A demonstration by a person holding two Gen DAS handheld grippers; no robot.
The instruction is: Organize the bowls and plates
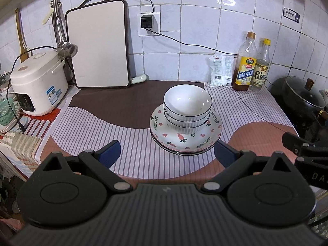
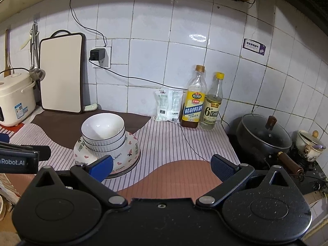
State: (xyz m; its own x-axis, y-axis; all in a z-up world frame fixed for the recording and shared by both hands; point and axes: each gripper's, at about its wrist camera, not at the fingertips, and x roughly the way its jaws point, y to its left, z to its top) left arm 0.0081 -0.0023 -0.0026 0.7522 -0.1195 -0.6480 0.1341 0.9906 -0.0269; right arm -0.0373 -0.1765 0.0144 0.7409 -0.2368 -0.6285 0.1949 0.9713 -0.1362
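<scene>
1. So there's a stack of three white ribbed bowls with thin dark rims [image 1: 187, 110], nested one inside the other, sitting right on top of a pile of white plates printed with pink hearts and carrots [image 1: 185, 138]. The whole tower is on a striped white, brown and pink tablecloth [image 1: 131, 143] covering the counter.
2. The left gripper with blue finger pads [image 1: 167, 153] hangs just in front of the plates, jaws spread wide, nothing between them.
3. The right gripper with the same blue pads [image 2: 162, 167] is also gaping wide and empty (its left pad overlaps the plate edge in its own view, can't tell if it actually touches). The stack sits off to its left.
4. Against the tiled wall: a white cutting board with a dark frame [image 1: 98, 45] leaning upright, a white rice cooker [image 1: 37, 82] at far left, and two clear bottles with yellow caps [image 2: 202, 100] side by side near a black lidded pot [image 2: 264, 133].
</scene>
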